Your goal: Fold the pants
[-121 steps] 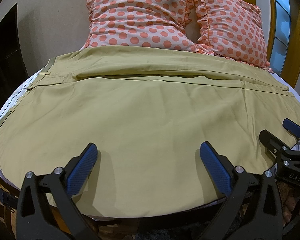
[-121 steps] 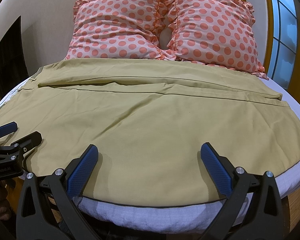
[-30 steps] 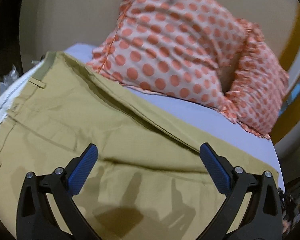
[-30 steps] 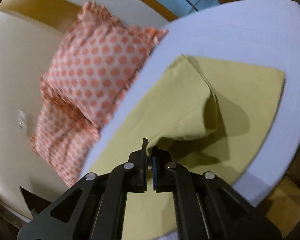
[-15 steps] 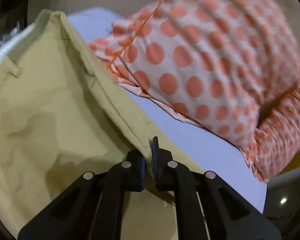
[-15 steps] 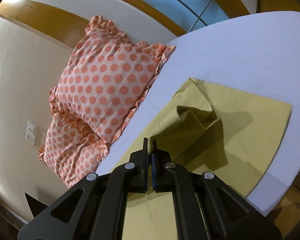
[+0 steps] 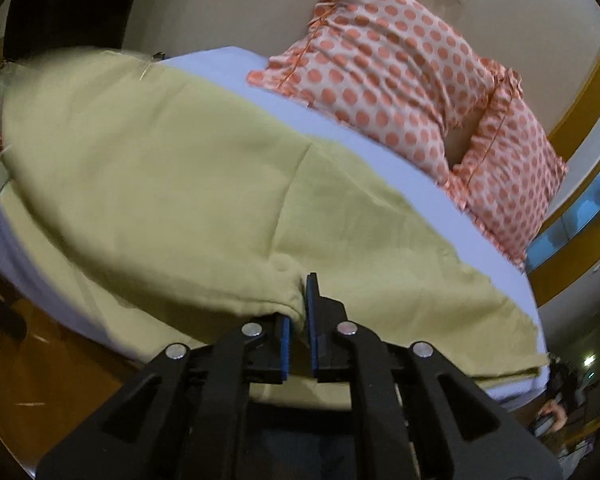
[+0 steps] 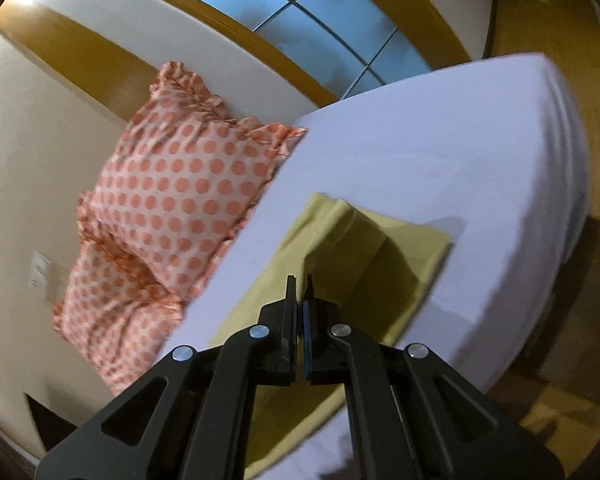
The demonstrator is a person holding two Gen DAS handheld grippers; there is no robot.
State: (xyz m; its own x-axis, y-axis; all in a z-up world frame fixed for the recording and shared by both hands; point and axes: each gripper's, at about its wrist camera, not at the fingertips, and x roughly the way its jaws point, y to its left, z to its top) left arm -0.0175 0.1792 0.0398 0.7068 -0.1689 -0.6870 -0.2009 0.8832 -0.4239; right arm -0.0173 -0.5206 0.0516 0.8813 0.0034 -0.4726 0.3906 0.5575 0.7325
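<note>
Pants (image 7: 171, 184) now pinched at both ends: left gripper (image 7: 298, 320) and right gripper (image 8: 300, 304) clamped on fabric, wide open seconds ago. Far edge is lifting off the bed (image 8: 440, 148), so first fold looks underway.

In the left wrist view the pants (image 7: 171, 184) lie on the bed (image 7: 227, 62), spreading out ahead of the jaws and off to their left. A fold of them sits between the jaws of the left gripper (image 7: 298, 322). Two pillows (image 7: 400, 72) rest behind the pants, ahead and to the right — against the wall.

In the right wrist view the pants (image 8: 400, 264) lie just ahead of the jaws. The right gripper (image 8: 299, 312) seems to pinch a raised fold. The pillows (image 8: 179, 200) lie to the left — bare bed (image 8: 460, 140) is ahead and right.
</note>
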